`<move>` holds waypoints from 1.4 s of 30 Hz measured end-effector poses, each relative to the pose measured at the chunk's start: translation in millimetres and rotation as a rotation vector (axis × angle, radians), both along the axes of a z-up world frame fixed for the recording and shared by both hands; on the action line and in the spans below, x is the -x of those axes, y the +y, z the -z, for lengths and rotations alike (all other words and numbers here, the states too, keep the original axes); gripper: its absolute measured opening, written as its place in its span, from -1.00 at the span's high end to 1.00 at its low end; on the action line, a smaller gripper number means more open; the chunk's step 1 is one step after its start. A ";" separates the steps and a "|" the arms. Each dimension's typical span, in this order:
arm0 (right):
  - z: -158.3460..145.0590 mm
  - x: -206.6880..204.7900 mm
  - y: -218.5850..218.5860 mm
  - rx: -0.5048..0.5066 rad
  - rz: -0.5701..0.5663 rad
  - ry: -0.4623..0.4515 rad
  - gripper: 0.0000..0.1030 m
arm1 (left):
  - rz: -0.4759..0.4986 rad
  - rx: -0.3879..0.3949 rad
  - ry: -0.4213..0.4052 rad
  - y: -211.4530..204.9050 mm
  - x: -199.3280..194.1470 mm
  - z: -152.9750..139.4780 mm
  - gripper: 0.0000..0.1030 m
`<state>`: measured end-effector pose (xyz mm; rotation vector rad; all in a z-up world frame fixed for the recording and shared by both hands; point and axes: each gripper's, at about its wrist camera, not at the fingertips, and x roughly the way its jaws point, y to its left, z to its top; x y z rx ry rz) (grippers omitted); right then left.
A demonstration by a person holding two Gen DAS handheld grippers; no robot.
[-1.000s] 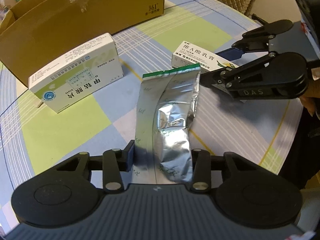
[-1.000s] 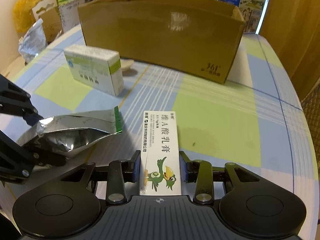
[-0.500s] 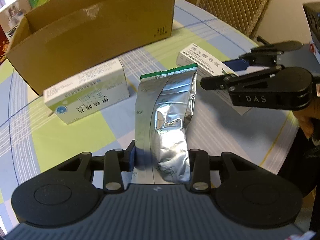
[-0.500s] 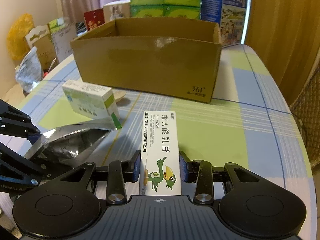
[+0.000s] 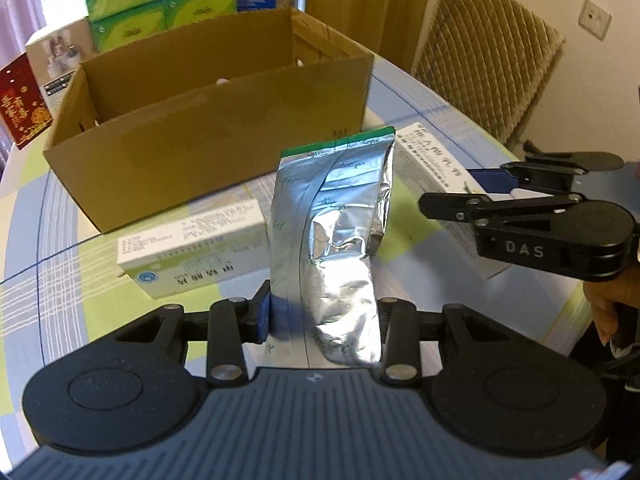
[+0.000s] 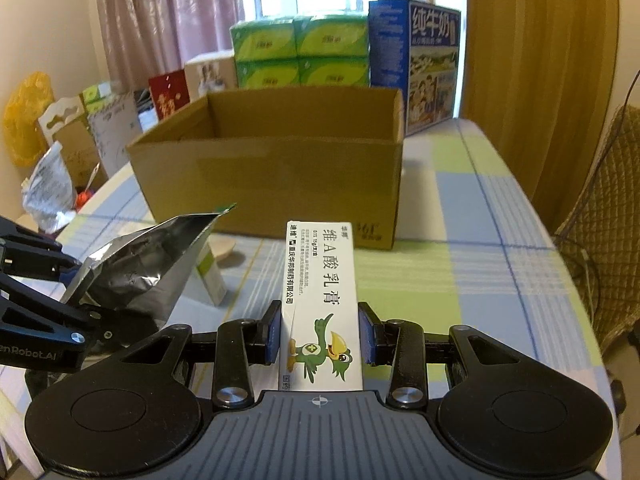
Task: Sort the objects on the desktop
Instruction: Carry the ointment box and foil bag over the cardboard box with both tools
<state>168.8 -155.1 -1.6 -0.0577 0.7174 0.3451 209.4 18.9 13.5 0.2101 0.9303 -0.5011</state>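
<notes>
My left gripper (image 5: 322, 316) is shut on a crumpled silver foil pouch (image 5: 334, 240) with a green top edge, held up off the table. My right gripper (image 6: 320, 338) is shut on a long white ointment box (image 6: 320, 292) printed with a green cartoon bird, also lifted. From the left wrist, the right gripper (image 5: 452, 190) shows at the right with the ointment box (image 5: 436, 164) in it. From the right wrist, the foil pouch (image 6: 140, 268) and the left gripper (image 6: 70, 298) show at the left. An open brown cardboard box (image 6: 276, 184) (image 5: 208, 136) stands ahead of both.
A white and green medicine box (image 5: 196, 248) lies on the checked tablecloth (image 6: 472, 248) in front of the cardboard box. Green tissue packs (image 6: 300, 52), a blue milk carton (image 6: 420, 60) and other packages stand behind it. A wicker chair (image 5: 488, 60) is at the right table edge.
Both grippers have risen from the table with the pouch and the ointment box held, and now face more level toward the cardboard box, whose inside has come into view.
</notes>
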 end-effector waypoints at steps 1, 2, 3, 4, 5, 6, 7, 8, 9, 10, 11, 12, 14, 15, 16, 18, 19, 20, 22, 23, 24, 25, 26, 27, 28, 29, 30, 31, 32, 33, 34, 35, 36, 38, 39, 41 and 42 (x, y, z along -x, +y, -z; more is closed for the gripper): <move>-3.1 -1.2 -0.3 -0.001 0.003 -0.010 0.31 | -0.010 0.005 -0.005 1.5 -1.5 -1.3 0.35; -6.0 -2.3 -0.4 0.000 0.006 -0.019 0.31 | -0.024 0.014 -0.010 3.5 -3.6 -3.5 0.35; -9.6 -3.9 0.1 -0.002 0.008 -0.029 0.32 | -0.037 0.021 -0.016 5.5 -4.7 -5.9 0.35; -12.7 -4.9 0.7 -0.005 0.010 -0.038 0.31 | -0.052 0.029 -0.023 7.8 -6.5 -8.4 0.35; -15.8 -6.0 2.0 -0.005 0.011 -0.047 0.31 | -0.064 0.036 -0.029 10.0 -8.5 -10.7 0.35; -18.5 -7.6 3.4 -0.004 0.013 -0.058 0.32 | -0.075 0.042 -0.037 12.5 -10.8 -13.6 0.35; -20.4 -9.1 4.6 -0.004 0.016 -0.064 0.32 | -0.085 0.043 -0.044 13.8 -13.5 -16.4 0.35; -22.6 -10.9 5.8 -0.007 0.018 -0.069 0.32 | -0.092 0.040 -0.051 15.4 -16.0 -18.7 0.35; -24.7 -12.0 7.4 -0.010 0.016 -0.074 0.32 | -0.101 0.040 -0.057 16.7 -18.9 -21.2 0.35; -27.2 -13.4 9.6 -0.010 0.013 -0.080 0.32 | -0.110 0.044 -0.062 18.2 -21.0 -23.1 0.35; -29.2 -14.8 11.1 -0.011 0.011 -0.087 0.32 | -0.118 0.048 -0.066 19.5 -23.9 -24.8 0.35; -31.2 -16.5 13.4 -0.011 0.010 -0.092 0.32 | -0.126 0.050 -0.071 20.8 -26.8 -27.0 0.35; -35.7 -21.0 17.1 -0.014 0.011 -0.104 0.32 | -0.140 0.043 -0.089 21.5 -31.2 -31.8 0.35; -37.8 -23.6 19.4 -0.015 0.010 -0.111 0.32 | -0.143 0.034 -0.100 21.7 -31.7 -34.3 0.35; -40.4 -26.6 22.1 -0.016 0.009 -0.116 0.32 | -0.149 0.029 -0.107 22.1 -33.7 -36.6 0.35; -45.0 -33.1 26.9 -0.014 0.005 -0.127 0.32 | -0.159 0.030 -0.118 23.5 -39.7 -42.0 0.35; -47.9 -36.7 30.5 -0.010 0.004 -0.136 0.32 | -0.160 0.024 -0.124 23.5 -43.0 -44.6 0.35; -50.2 -40.7 32.8 -0.010 0.004 -0.141 0.32 | -0.164 0.020 -0.131 23.6 -46.0 -47.2 0.35; -55.0 -50.4 37.4 -0.017 0.005 -0.148 0.32 | -0.176 0.023 -0.144 26.0 -55.1 -53.1 0.35; -57.4 -54.6 38.7 -0.020 0.008 -0.155 0.32 | -0.181 0.022 -0.153 27.3 -60.2 -55.8 0.35; -60.3 -58.5 39.7 -0.024 0.014 -0.164 0.32 | -0.189 0.022 -0.161 29.4 -65.4 -58.3 0.35; -63.4 -63.1 40.6 -0.031 0.020 -0.172 0.32 | -0.197 0.023 -0.168 31.3 -70.4 -60.8 0.35; -65.3 -67.7 41.3 -0.036 0.024 -0.178 0.32 | -0.204 0.025 -0.174 33.1 -76.6 -63.4 0.35; -66.9 -73.3 42.9 -0.039 0.028 -0.183 0.32 | -0.211 0.030 -0.180 35.0 -82.0 -65.3 0.35; -68.3 -80.0 44.9 -0.042 0.032 -0.186 0.32 | -0.217 0.030 -0.187 36.0 -87.4 -67.5 0.35; -69.7 -87.1 46.8 -0.047 0.037 -0.187 0.32 | -0.220 0.028 -0.195 36.4 -93.6 -70.0 0.35; -71.2 -93.5 47.7 -0.050 0.039 -0.191 0.32 | -0.222 0.028 -0.200 36.8 -99.5 -71.9 0.35; -73.0 -99.9 49.7 -0.051 0.042 -0.197 0.32 | -0.222 0.026 -0.207 36.8 -105.4 -73.9 0.35; -75.0 -105.8 50.9 -0.055 0.045 -0.201 0.32 | -0.224 0.028 -0.212 36.6 -110.2 -75.1 0.35; -77.2 -111.5 52.2 -0.061 0.048 -0.206 0.32 | -0.226 0.030 -0.216 36.6 -116.8 -76.6 0.35; -79.1 -117.4 54.1 -0.066 0.052 -0.210 0.32 | -0.228 0.030 -0.220 36.1 -122.1 -77.6 0.35; -80.3 -122.9 55.9 -0.067 0.055 -0.215 0.32 | -0.228 0.029 -0.223 35.7 -127.9 -78.2 0.35; -81.0 -128.2 57.9 -0.067 0.056 -0.219 0.32 | -0.228 0.027 -0.226 34.8 -133.6 -78.0 0.35; -80.0 -140.1 62.1 -0.067 0.057 -0.219 0.32 | -0.226 0.019 -0.226 32.3 -143.4 -75.9 0.35; -78.5 -146.0 64.4 -0.064 0.059 -0.219 0.32 | -0.225 0.018 -0.226 31.0 -148.7 -74.3 0.35; -75.2 -157.1 68.7 -0.060 0.061 -0.214 0.32 | -0.229 0.018 -0.223 30.3 -157.1 -71.9 0.35; -73.9 -162.6 70.5 -0.059 0.065 -0.212 0.32 | -0.233 0.021 -0.221 30.2 -161.4 -70.4 0.35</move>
